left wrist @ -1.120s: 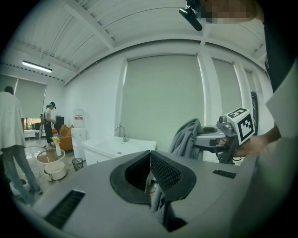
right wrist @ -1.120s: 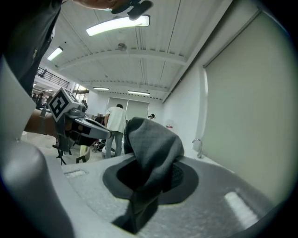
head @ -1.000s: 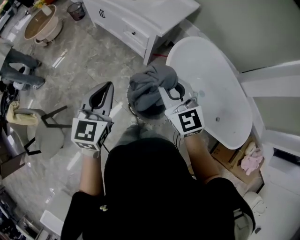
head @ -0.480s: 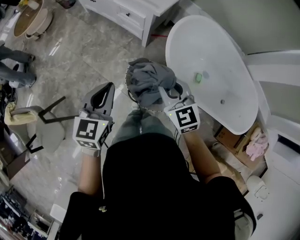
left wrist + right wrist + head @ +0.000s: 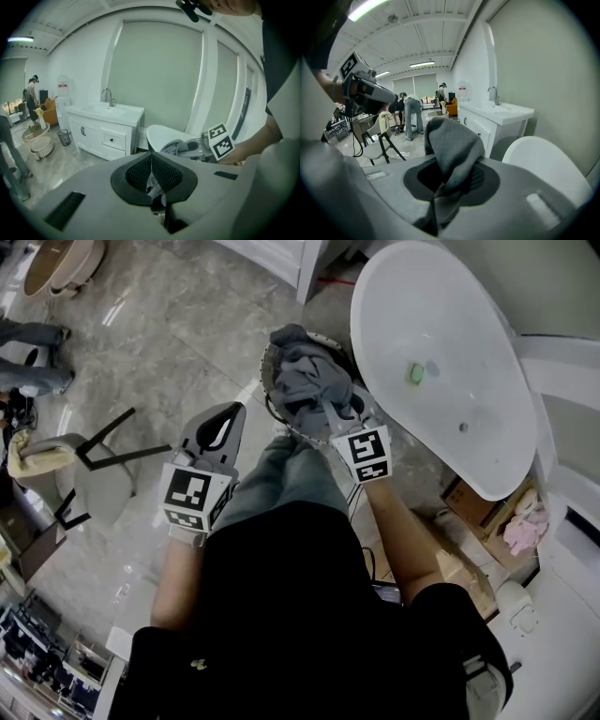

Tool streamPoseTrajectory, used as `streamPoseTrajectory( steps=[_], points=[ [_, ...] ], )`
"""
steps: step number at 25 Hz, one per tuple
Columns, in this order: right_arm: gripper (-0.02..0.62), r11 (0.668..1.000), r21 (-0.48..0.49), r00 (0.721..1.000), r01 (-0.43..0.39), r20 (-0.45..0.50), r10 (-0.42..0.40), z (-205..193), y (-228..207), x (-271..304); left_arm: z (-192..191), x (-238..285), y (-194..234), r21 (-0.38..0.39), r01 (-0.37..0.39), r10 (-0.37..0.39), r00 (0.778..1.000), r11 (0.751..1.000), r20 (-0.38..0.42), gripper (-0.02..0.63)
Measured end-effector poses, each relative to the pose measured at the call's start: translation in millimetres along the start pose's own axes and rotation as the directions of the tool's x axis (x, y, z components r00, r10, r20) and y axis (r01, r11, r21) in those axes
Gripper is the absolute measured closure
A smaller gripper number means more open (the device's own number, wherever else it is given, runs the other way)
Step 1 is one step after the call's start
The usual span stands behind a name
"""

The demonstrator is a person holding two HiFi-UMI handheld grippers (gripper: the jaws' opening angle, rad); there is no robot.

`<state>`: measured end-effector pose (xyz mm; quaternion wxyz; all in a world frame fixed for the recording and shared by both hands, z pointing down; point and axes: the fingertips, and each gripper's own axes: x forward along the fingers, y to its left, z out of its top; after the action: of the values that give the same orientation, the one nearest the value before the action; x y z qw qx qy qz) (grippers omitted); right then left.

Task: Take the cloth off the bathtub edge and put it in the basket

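**Left gripper.** The left gripper (image 5: 228,411) is nearest the person, low over the glossy grey marble-pattern floor (image 5: 169,343) and to the left of the person's leg. In the left gripper view (image 5: 151,161) its dark ribbed pads meet along a single seam. The jaws are fully closed and grip nothing.

**Right gripper.** The right gripper (image 5: 343,414) is just ahead of the person's knee, with its marker cube facing up. In the right gripper view (image 5: 450,180) the jaws are clamped on a fold of the crumpled grey fabric cloth (image 5: 452,140). The fabric fills the narrow gap between the pads and rises above them in a bunched hump.

**Cloth and basket.** In the head view the cloth (image 5: 309,381) lies bunched inside the outline of the round, light-coloured perforated basket (image 5: 266,367). The basket stands on the floor just beside the bathtub. The cloth covers most of the opening, and one edge reaches back to the right gripper. Whether the cloth rests on the basket bottom cannot be determined.

**Bathtub.** The white oval freestanding bathtub (image 5: 450,324) is just to the right of the basket. A small green object (image 5: 415,373) lies inside it.

**Background.** A grey chair with black legs (image 5: 89,498) stands well apart to the left. A white vanity cabinet with a basin and tap (image 5: 105,126) stands beyond the tub, against the wall.
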<state>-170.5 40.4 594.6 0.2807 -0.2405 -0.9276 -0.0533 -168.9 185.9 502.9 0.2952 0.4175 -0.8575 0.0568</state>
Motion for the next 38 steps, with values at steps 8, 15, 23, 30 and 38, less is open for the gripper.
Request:
streamPoseTrajectory(
  steps=[8,15,23,30,38],
  points=[
    [0.523,0.999,0.046,0.993,-0.015,-0.113,0.02,-82,4,56,-49,8,6,-0.022,0.003,-0.004,0.997,1.0,-0.071,0.591],
    [0.522,0.996,0.093,0.975,0.002,-0.223,0.019,-147,-6,99,-84,14,9,-0.063,-0.002,-0.005,0.993,0.998,-0.118,0.591],
    [0.517,0.989,0.144,0.922,0.016,-0.384,0.041,-236,-11,142,-119,19,4,-0.112,-0.02,0.002,0.987,0.994,-0.159,0.591],
    [0.505,0.985,0.173,0.862,0.023,-0.503,0.068,-294,-6,170,-141,23,0,-0.138,-0.025,-0.002,0.981,0.99,-0.193,0.591],
    [0.493,0.987,0.158,0.815,0.02,-0.574,0.075,-332,-2,185,-165,23,-8,-0.161,-0.032,-0.008,0.97,0.986,-0.242,0.591]
  ],
)
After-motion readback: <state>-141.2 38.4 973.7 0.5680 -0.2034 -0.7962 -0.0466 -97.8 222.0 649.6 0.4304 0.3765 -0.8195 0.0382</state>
